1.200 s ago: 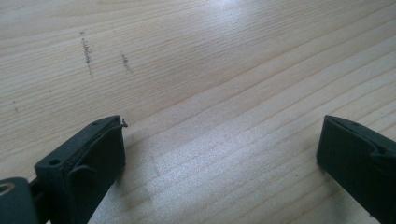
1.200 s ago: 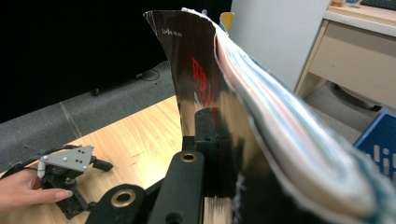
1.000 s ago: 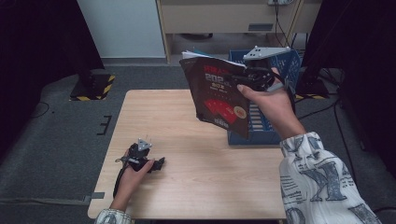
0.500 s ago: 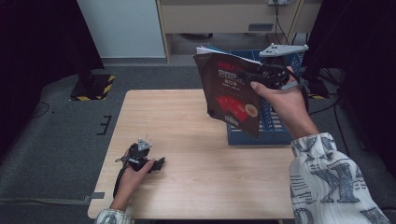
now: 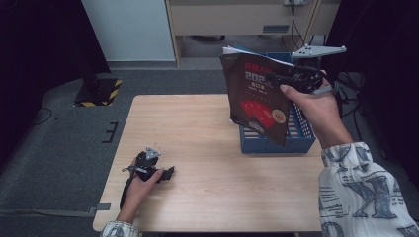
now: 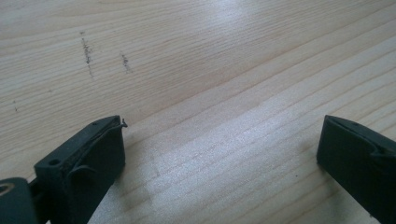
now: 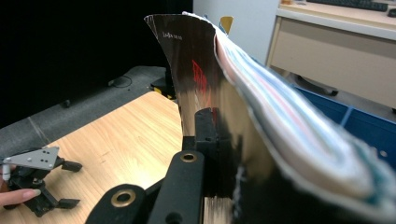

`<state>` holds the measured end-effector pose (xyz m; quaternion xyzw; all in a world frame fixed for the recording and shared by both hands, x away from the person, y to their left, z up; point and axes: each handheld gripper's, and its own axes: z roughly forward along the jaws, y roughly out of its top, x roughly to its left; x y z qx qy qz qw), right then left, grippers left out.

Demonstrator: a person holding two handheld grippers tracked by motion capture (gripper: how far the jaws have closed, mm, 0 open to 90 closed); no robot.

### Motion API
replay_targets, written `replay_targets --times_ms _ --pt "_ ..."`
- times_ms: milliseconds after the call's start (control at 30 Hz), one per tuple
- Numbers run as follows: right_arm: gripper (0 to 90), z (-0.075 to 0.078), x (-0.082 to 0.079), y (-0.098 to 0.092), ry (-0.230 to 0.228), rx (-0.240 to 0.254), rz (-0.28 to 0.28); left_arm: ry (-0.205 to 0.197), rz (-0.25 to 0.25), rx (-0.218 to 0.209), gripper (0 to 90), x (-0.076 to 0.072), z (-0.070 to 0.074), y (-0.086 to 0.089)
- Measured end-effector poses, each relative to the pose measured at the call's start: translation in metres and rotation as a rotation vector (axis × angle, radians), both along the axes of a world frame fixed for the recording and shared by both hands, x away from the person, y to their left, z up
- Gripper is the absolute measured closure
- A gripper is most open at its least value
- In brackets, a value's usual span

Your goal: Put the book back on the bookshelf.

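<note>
High view: a dark-covered magazine (image 5: pixel 257 98) is held in the air, pinched near its right edge by the right gripper (image 5: pixel 291 77), above the blue slotted basket (image 5: pixel 276 143) that stands by the right edge of the table (image 5: pixel 197 128). In the right gripper view the jaws are seen pressed onto the cover and pages (image 7: pixel 261 107), which bow and fan away from the grip. A slip is judged to be the main risk: the floppy block is gripped at one margin only, so pages could sag, peel loose or catch on the basket wall if it is lowered askew. The left gripper (image 5: pixel 163 174) is rested near the table's near-left corner, well apart from the magazine; its jaws are spread wide over bare wood (image 6: pixel 210 70), with nothing between them.
</note>
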<state>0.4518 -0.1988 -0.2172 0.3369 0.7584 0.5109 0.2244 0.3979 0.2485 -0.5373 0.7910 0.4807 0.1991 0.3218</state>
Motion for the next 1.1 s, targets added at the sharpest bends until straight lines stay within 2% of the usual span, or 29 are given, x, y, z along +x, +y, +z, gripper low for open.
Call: replay_targets --times_ms 633,833,1100 --pt "87.1 0.007 0.0 -0.046 0.021 -0.039 -0.128 0.0 -0.001 0.002 0.4 0.0 0.0 0.0" --pt "87.1 0.005 0.001 -0.049 0.022 -0.062 -0.147 0.0 -0.001 0.001 0.3 0.0 0.0 0.0" --pt "87.1 0.003 0.003 -0.054 0.026 -0.063 -0.159 0.0 0.001 -0.002 0.3 0.0 0.0 0.0"
